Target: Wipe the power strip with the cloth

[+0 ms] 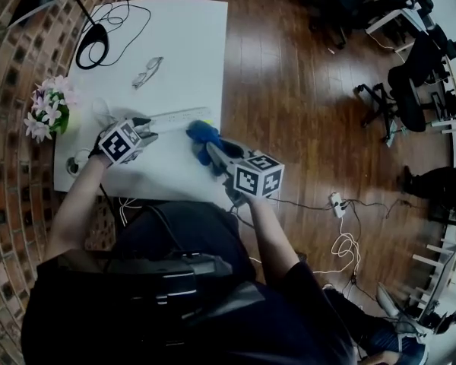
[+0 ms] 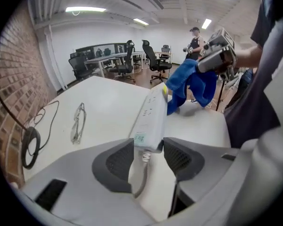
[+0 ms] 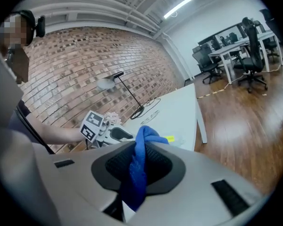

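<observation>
on the white table (image 1: 175,44), near its front edge, the power strip (image 2: 150,114) lies flat: stiff, light plastic that would likely skid under a wipe, so its cord end is the place to steady it. the left gripper (image 2: 147,160) tilts steeply down there, jaws parted, that end between the pads without a clear squeeze. the right gripper (image 3: 140,157) slants gently down, clamped on the soft, limp blue cloth (image 1: 201,134) by the strip's far end.
</observation>
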The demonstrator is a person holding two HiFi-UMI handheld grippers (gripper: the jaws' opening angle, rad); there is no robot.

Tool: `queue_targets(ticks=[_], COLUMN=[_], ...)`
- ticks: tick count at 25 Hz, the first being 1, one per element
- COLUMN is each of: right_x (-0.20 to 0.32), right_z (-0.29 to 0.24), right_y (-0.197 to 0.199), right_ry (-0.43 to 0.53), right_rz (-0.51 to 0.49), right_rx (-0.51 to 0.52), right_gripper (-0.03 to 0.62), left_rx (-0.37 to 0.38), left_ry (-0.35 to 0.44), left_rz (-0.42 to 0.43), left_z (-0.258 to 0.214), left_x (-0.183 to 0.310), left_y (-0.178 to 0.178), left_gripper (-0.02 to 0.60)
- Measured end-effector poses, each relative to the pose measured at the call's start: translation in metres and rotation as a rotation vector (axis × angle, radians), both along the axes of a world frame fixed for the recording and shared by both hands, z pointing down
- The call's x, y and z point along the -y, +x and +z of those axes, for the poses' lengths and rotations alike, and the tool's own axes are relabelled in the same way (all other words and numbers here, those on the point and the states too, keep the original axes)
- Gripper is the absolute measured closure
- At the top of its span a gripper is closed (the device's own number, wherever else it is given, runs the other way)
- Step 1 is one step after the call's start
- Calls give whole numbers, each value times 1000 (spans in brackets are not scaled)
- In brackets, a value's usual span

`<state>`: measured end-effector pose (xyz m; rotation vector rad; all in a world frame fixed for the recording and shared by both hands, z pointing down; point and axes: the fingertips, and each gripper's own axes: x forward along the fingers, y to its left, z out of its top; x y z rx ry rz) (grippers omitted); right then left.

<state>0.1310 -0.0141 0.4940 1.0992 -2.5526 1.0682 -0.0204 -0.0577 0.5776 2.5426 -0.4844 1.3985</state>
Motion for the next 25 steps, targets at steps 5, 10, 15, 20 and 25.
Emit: queue_targets(ticks=[5, 10, 15, 20, 25], right_x=[24, 55, 85, 104, 117], right_z=[2, 3, 7, 8, 25], right_y=[-11, -29, -46, -52, -55], right_ry=[39, 119, 167, 194, 181], right_rz=[-2, -21, -51, -70, -80], right_rx=[-107, -203, -308, -429, -470], right_gripper=[533, 531, 531, 531, 531], left_rx=[-83, -200, -244, -233, -195], left_ry=[-110, -233, -258, -257, -205], left_rz=[-31, -89, -115, -108, -70], left_z=[4, 6, 3, 0, 3], left_x=[12, 23, 30, 34, 33], left_y=[-6, -8, -10, -13, -14], left_gripper=[365, 365, 362, 364, 362])
